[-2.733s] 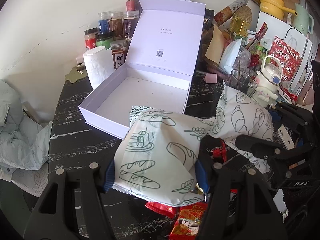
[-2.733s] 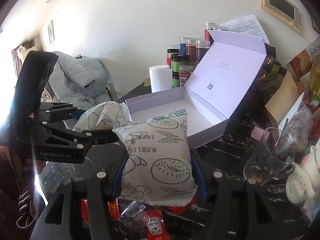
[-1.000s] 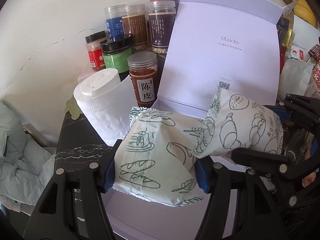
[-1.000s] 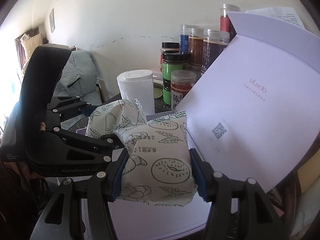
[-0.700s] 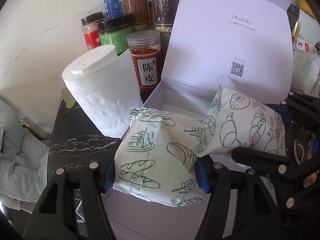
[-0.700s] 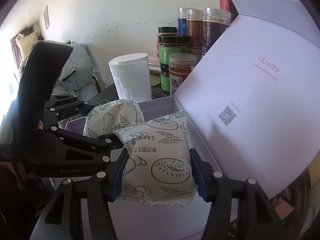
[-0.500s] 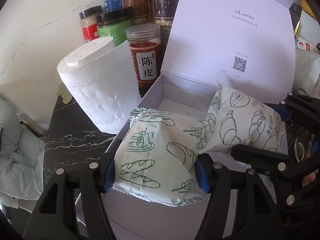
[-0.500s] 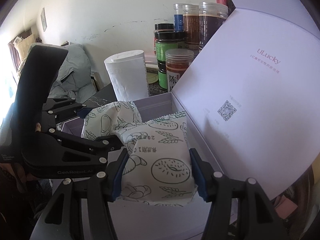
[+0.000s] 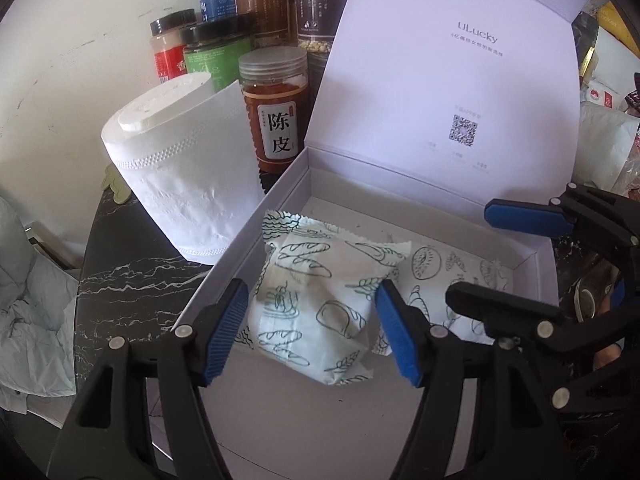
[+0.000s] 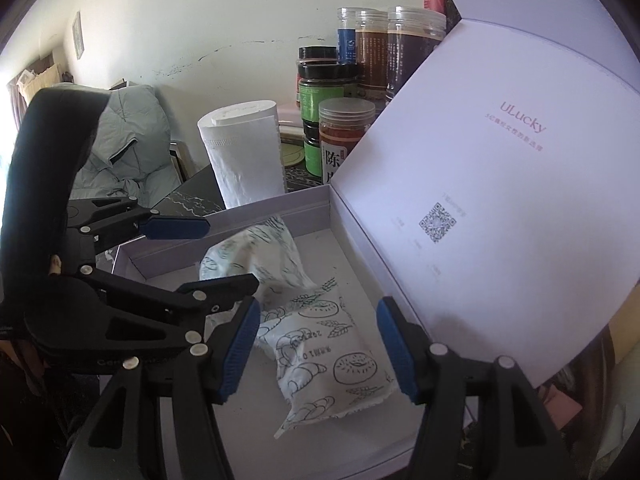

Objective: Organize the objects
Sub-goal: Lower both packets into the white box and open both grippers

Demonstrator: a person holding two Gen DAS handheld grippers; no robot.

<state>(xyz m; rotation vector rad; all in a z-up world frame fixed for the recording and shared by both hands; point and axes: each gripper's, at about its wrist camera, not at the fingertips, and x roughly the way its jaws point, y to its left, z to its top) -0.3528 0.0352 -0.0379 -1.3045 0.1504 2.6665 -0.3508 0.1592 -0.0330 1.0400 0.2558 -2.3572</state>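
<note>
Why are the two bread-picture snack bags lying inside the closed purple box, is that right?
Not quite: the pale purple cardboard box is open, its lid standing up behind. The left wrist view shows both white snack bags printed with bread drawings lying inside it, as you said.
</note>
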